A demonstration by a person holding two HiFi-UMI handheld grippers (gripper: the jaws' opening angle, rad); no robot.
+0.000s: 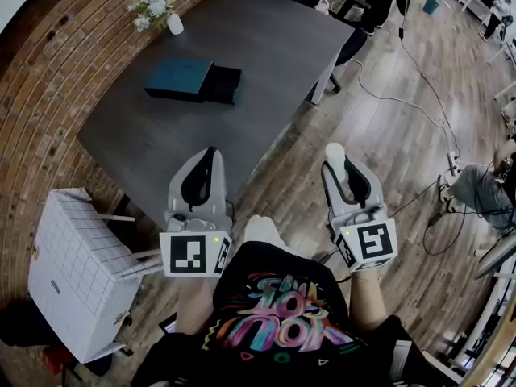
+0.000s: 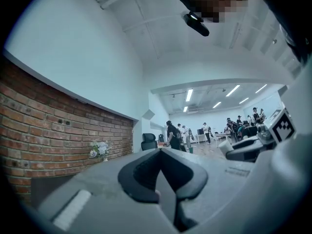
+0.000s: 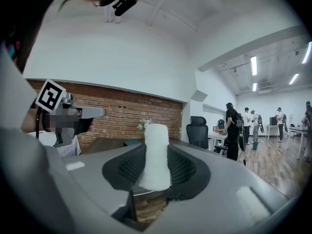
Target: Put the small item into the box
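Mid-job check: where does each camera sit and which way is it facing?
Head view: on the person's head, steeply down at the table, box, left gripper, right gripper and shirt.
Left gripper view: on the left gripper, along its shut jaws toward the brick wall; right gripper at right.
Right gripper view: on the right gripper, along jaws gripping the white roll; left gripper at left.
Shared: flowers in all three.

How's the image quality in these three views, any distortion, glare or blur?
Head view: heavy fisheye curves the brick wall; even light, sharp. Left gripper view: dark vignetted corners, bright ceiling lights. Right gripper view: the close-up white item looks slightly soft.
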